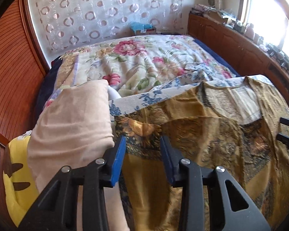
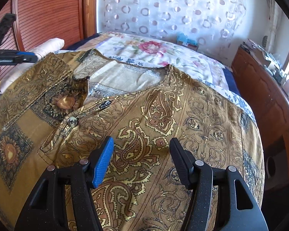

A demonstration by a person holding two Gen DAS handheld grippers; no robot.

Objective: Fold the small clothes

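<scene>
The mustard-gold paisley and sunflower print cotton shirt (image 2: 163, 104) lies spread face up over a padded board covered in white cloth with blue flowers (image 1: 129, 100), which stands in front of the bed with its pink-rose floral quilt (image 1: 136, 57). Its neckline points toward the bed, showing the pale inner lining. On the shirt's left shoulder a sleeve or front panel is turned in over the body, near the round pale button (image 2: 72, 122) at the placket. I take this for a first fold, or perhaps only a rumple; the rest of the shirt lies open and flat, so most of the folding seems left to do.

The left gripper (image 1: 142, 142) hangs over the shirt's left edge, its jaws parted with cloth visible between them but not pinched, so it holds nothing. The right gripper (image 2: 142, 144) hovers above the middle of the shirt's chest, its jaws spread wide and empty.

To the left of the shirt sits a soft beige fabric bundle (image 1: 75, 127), with a yellow plush item with brown marks (image 1: 17, 175) below it; whether the bundle is a garment already folded I cannot tell.
</scene>
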